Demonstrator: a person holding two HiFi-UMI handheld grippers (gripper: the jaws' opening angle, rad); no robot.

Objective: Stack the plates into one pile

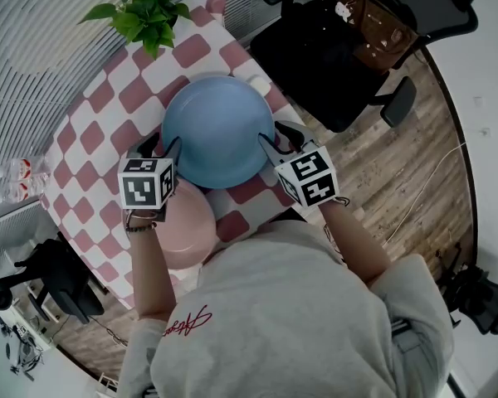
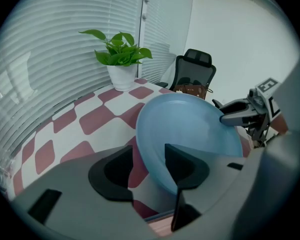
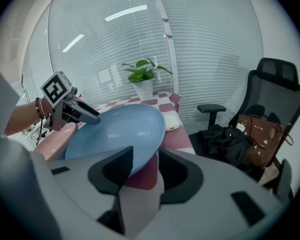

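Note:
A large blue plate (image 1: pixel 216 127) sits in the middle of the checked table (image 1: pixel 100 131); I cannot tell whether it rests there or is raised. My left gripper (image 1: pixel 159 146) stands at its left rim and my right gripper (image 1: pixel 280 139) at its right rim. In the left gripper view the blue plate (image 2: pixel 190 124) has its rim in the wide gap of the left gripper (image 2: pixel 149 151), open. In the right gripper view the blue plate's (image 3: pixel 120 129) rim likewise runs between the spread jaws of the right gripper (image 3: pixel 146 154). A pink plate (image 1: pixel 187 226) lies near the table's front edge, under my left hand.
A potted plant (image 1: pixel 149 11) stands at the table's far end, and a small white object (image 1: pixel 257 81) lies beyond the blue plate. An office chair (image 1: pixel 332 48) with dark clothes and a brown bag (image 1: pixel 378 23) is to the right. Bottles (image 1: pixel 17 177) stand at the left.

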